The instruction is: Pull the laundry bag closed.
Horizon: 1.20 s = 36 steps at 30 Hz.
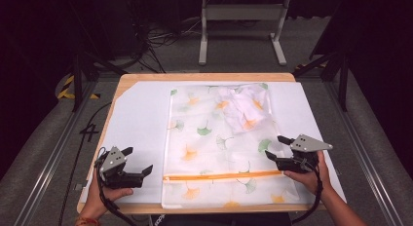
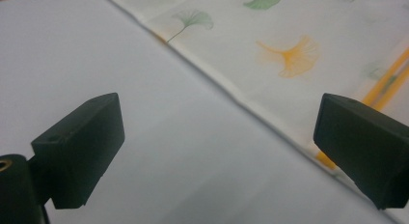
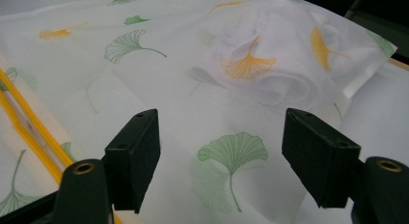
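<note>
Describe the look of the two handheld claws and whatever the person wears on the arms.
Both the left claw and right claw are black, each with two blocky rectangular fingers and a grey three-cornered plate on top. A black cable trails from each towards the person. The forearms are bare of sleeves; an orange band seems to sit at the left wrist.

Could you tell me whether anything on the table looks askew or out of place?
Mostly tidy: the leaf-print mesh bag lies flat and square on the white sheet, its orange zipper straight. The one oddity is a crumpled white bundle bulging inside its far right corner. Both grippers are open, holding nothing.
</note>
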Motion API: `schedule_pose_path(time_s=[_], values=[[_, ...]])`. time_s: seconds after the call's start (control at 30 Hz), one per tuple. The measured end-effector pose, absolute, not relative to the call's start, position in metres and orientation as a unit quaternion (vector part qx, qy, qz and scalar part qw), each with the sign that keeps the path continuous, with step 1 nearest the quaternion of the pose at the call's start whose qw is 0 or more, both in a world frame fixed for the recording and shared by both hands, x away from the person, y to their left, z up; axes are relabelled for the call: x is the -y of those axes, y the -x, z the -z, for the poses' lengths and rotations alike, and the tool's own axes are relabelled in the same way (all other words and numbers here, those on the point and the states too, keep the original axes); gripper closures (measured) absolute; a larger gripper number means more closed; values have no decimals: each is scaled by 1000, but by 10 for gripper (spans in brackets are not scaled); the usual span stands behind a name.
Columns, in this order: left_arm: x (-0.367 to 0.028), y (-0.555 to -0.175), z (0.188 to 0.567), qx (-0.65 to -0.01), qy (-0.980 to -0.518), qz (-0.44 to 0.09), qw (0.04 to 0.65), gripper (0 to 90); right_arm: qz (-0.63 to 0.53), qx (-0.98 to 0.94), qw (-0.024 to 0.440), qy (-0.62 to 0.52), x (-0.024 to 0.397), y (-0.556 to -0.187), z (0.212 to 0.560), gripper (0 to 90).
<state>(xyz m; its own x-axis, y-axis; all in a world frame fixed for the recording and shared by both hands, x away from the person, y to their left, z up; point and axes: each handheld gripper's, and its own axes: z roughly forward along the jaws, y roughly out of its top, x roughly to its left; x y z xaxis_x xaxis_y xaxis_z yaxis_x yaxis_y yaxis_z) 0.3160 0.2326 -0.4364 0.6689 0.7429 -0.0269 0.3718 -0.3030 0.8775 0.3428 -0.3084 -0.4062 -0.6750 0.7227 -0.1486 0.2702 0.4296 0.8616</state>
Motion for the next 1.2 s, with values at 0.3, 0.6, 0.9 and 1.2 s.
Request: schedule_pose_path(time_s=[0.3, 0.6, 0.9, 1.2], values=[[-229, -300, 440, -336, -801, -176, 463, 138, -429, -818, 245, -294, 302, -345, 407, 388], [-224, -281, 437, -286, -823, -175, 458, 553, -452, -819, 197, -293, 283, -353, 404, 529], [-214, -269, 439, -254, -844, -150, 448, 855, -445, -850, 145, -242, 219, -352, 403, 580], [-193, -265, 445, -215, -867, -130, 429, 889, -455, -864, 89, -199, 148, -351, 402, 554]])
